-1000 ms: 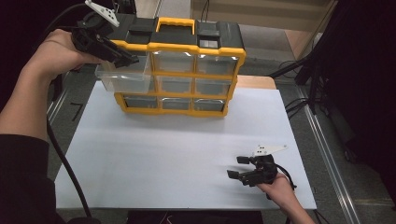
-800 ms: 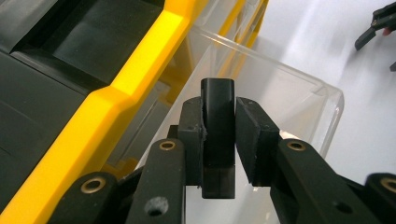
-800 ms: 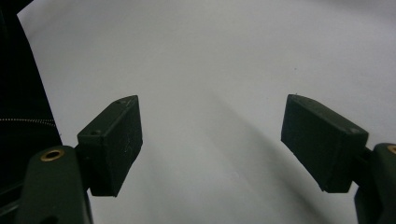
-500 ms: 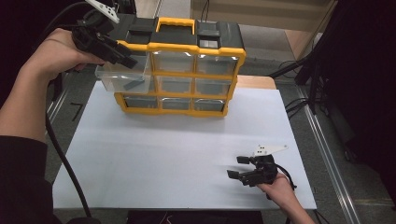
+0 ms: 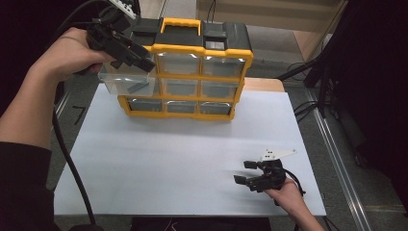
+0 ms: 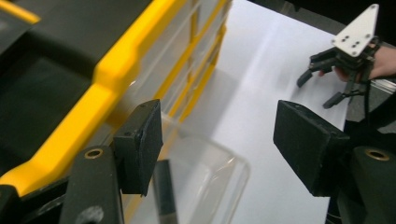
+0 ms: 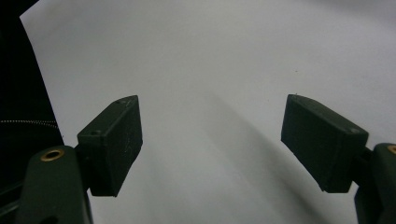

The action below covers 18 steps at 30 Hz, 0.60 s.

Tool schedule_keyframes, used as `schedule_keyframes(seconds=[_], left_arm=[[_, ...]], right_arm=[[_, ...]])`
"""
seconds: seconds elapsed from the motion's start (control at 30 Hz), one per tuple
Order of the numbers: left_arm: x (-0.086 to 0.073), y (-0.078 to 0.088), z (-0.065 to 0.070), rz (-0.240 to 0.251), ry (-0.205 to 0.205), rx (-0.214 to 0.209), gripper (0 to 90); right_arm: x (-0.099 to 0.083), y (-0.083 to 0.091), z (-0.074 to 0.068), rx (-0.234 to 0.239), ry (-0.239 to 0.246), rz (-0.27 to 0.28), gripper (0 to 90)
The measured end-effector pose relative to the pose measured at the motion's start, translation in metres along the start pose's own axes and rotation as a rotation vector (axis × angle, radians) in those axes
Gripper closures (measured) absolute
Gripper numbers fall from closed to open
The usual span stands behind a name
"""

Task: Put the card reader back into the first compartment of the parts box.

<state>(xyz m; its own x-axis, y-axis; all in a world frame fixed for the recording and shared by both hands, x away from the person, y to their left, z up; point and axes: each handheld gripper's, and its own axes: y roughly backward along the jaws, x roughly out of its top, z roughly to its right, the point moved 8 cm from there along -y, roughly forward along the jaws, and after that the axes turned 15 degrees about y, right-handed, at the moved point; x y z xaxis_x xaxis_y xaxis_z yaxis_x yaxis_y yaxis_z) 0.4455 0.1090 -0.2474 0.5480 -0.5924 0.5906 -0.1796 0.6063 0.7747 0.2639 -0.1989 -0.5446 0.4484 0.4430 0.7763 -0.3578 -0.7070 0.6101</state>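
White sheet (image 5: 183, 163) covers table, yellow organizer (image 5: 185, 72) stands at its far edge; dark room around, cables on floor right of organizer. We see clear drawer (image 5: 127, 82) pulled out from organizer's upper left slot, small dark part lying inside. Left gripper (image 5: 142, 57) hovers just above drawer at organizer's top left corner, forearm angled in from lower left; jaws have just been opening, now spread, nothing between. Right gripper (image 5: 248, 172) rests on sheet well apart from organizer, near front right; jaws spread, empty.
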Motion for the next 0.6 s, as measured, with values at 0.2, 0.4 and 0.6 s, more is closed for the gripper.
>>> schedule_keyframes(seconds=[0.2,0.4,0.6], left_arm=[[0.007,-0.015,0.018,0.025,-0.021,-0.069,29.6],[0.009,-0.027,0.028,0.027,-0.028,-0.068,29.5],[0.011,-0.038,0.037,0.032,-0.028,-0.057,29.5]], right_arm=[[0.0,0.0,0.0,0.0,0.003,-0.001,18.5],[0.0,0.0,0.0,0.0,0.002,0.0,18.5],[0.0,0.0,0.0,0.002,0.0,0.0,18.5]])
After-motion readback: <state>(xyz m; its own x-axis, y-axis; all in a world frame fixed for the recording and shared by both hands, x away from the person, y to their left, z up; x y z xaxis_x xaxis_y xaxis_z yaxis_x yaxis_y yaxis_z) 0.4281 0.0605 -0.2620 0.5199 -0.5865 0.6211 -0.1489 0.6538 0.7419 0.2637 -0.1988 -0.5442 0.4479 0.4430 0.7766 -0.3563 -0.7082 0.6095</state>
